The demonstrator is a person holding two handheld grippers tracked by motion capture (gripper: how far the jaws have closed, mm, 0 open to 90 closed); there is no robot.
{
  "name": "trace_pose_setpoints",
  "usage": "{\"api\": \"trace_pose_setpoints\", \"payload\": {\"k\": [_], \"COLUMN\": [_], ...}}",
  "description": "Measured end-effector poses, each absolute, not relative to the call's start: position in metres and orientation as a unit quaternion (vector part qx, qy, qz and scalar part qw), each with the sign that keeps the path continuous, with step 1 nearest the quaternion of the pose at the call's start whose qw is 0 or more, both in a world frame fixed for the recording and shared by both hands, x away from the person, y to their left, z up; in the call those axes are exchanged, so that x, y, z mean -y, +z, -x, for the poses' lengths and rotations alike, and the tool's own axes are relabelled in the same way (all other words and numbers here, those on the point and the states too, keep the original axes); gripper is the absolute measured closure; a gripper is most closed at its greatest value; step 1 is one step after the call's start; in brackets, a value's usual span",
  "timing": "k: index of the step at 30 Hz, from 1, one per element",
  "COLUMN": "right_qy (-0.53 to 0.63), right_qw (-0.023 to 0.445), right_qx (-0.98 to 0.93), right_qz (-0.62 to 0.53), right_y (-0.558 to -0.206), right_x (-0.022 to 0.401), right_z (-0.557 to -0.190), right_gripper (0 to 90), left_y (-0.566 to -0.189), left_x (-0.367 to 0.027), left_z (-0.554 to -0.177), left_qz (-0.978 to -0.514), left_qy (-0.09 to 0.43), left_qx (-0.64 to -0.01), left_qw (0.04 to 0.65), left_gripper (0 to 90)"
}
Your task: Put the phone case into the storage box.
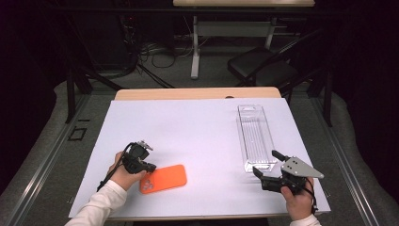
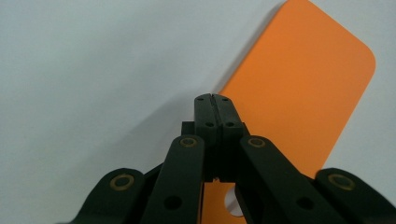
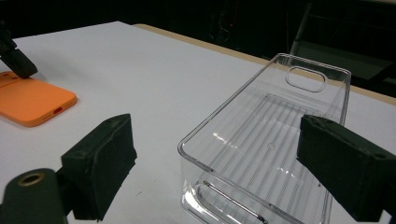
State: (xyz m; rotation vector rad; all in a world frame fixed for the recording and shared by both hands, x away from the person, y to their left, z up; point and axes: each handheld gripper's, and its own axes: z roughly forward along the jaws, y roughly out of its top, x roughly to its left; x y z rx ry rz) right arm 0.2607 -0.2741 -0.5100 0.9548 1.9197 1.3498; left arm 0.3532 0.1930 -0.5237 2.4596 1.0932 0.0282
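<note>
High view, left tongs closed empty over orange phone case, right tongs wide.

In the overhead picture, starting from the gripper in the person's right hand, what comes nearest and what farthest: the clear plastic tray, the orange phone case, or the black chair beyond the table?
1. Clear plastic tray: just ahead of the right gripper, its near end beside the open jaws.
2. Orange phone case: across the table to the left, under the left gripper.
3. Black chair: on the floor beyond the table's far edge.
</note>
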Motion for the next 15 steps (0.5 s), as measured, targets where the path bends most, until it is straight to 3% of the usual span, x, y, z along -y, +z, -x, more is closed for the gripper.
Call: {"api": "trace_pose_setpoints", "payload": {"k": [3,11,12,15], "right_qy": [0.508,0.509,0.509,0.509], "right_qw": [0.299,0.3,0.299,0.299], "right_qx": [-0.723,-0.722,-0.722,-0.722], "right_qz": [-0.36,-0.36,-0.361,-0.36], "right_y": [-0.51,-0.51,-0.51,-0.51], "right_x": [0.274,0.274,0.274,0.274], "right_z": [-0.261,-0.261,-0.261,-0.261], "right_gripper": [10.8,11.1,11.1,11.1], "left_y": [-0.522,-0.51,-0.508,-0.505], "left_x": [-0.189,-0.182,-0.181,-0.179], "left_z": [-0.353,-0.352,-0.351,-0.35], "left_qz": [-0.896,-0.909,-0.907,-0.906], "left_qy": [0.013,0.03,0.034,0.016], "left_qx": [-0.387,-0.348,-0.35,-0.349], "left_qw": [0.218,0.229,0.23,0.24], "left_gripper": [89.9,66.9,58.8,58.1]}}
